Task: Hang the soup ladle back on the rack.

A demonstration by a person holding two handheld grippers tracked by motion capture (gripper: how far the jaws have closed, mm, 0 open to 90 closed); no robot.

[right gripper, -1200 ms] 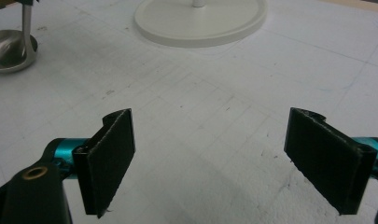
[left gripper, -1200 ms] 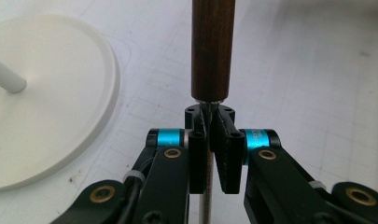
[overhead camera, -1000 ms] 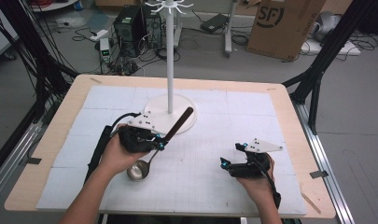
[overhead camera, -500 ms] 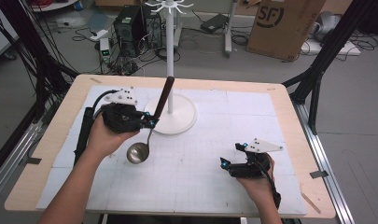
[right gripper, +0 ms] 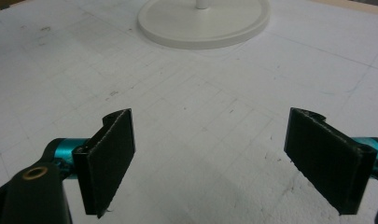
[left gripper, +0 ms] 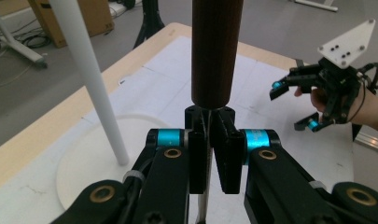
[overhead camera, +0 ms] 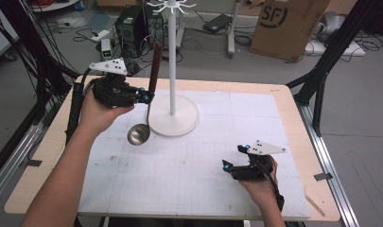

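A metal ladle point(overhead camera: 138, 134) with a dark brown wooden handle point(overhead camera: 154, 68) hangs upright in the air, bowl down. My left gripper point(overhead camera: 148, 98) is shut on its thin metal stem just under the handle point(left gripper: 217, 51), left of the white stand's pole point(overhead camera: 172, 56). The stand's round base point(overhead camera: 175, 121) sits on the white mat, and its hooked top point(overhead camera: 171, 5) is high above. My right gripper point(overhead camera: 224, 166) rests low near the mat's front right, open with nothing between its pads point(right gripper: 109, 156).
The wooden table point(overhead camera: 293, 101) carries a white gridded mat point(overhead camera: 189, 165). The left gripper view has the right gripper point(left gripper: 294, 105) farther off and the stand's pole point(left gripper: 91, 79) close at left. Cables, a computer tower point(overhead camera: 132, 23) and a cardboard box point(overhead camera: 286, 23) lie beyond the table.
My left hand has lifted the ladle off the mat and swung it upright, moving up and back toward the stand's left. The right gripper has stayed where it was.
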